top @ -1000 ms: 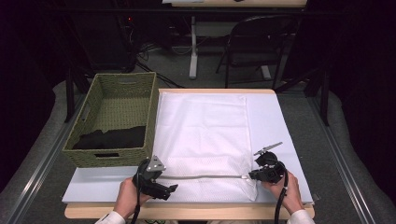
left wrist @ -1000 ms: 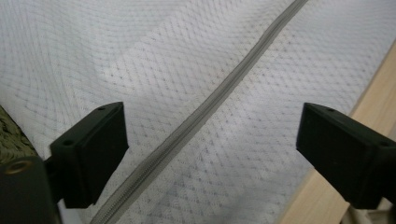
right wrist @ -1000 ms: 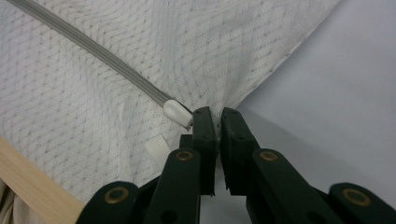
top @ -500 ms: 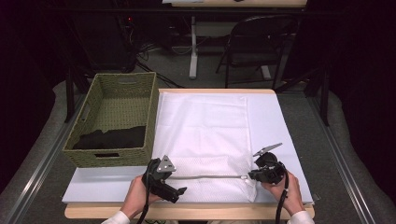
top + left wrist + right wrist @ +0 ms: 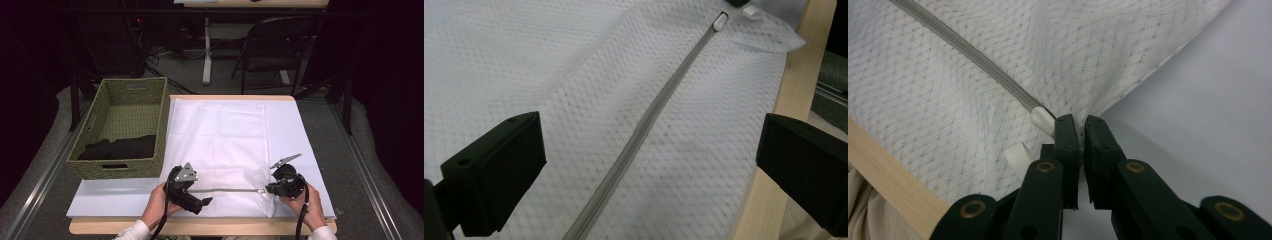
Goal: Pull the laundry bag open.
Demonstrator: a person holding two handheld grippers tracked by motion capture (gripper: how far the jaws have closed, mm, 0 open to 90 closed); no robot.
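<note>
Two grippers are working along the near edge of a white mesh bag (image 5: 220,135), which is lying flat on a pale sheet (image 5: 295,130) covering the table (image 5: 200,227).

At the far left, a woven green basket (image 5: 165,115) is sitting just beside the sheet, with a dark cloth (image 5: 120,147) lying in its near half.

Next to the right, the left gripper (image 5: 202,202) is hovering over the bag's near-left part, held in the person's left hand (image 5: 157,205). In the left gripper view its two black jaws are standing wide apart, gripping nothing, with the mesh lying beneath the gap. The grey zipper (image 5: 644,135) is running diagonally between them toward the white slider (image 5: 721,20) at the upper right of that view, and the table's wooden edge (image 5: 784,100) is showing beside the bag.

Across the middle of the high view, the zipper (image 5: 225,190) is stretching as a straight line from the left gripper toward the right one, close to the bag's near edge.

At the right, the right gripper (image 5: 268,188) is being held in the person's right hand (image 5: 307,202) at the bag's near-right corner. In the right gripper view its jaws are pressed together, pinching a gathered fold of mesh at the zipper's end, with the slider (image 5: 1042,120) touching the left jaw and a small white tab (image 5: 1017,155) just beside it.
</note>
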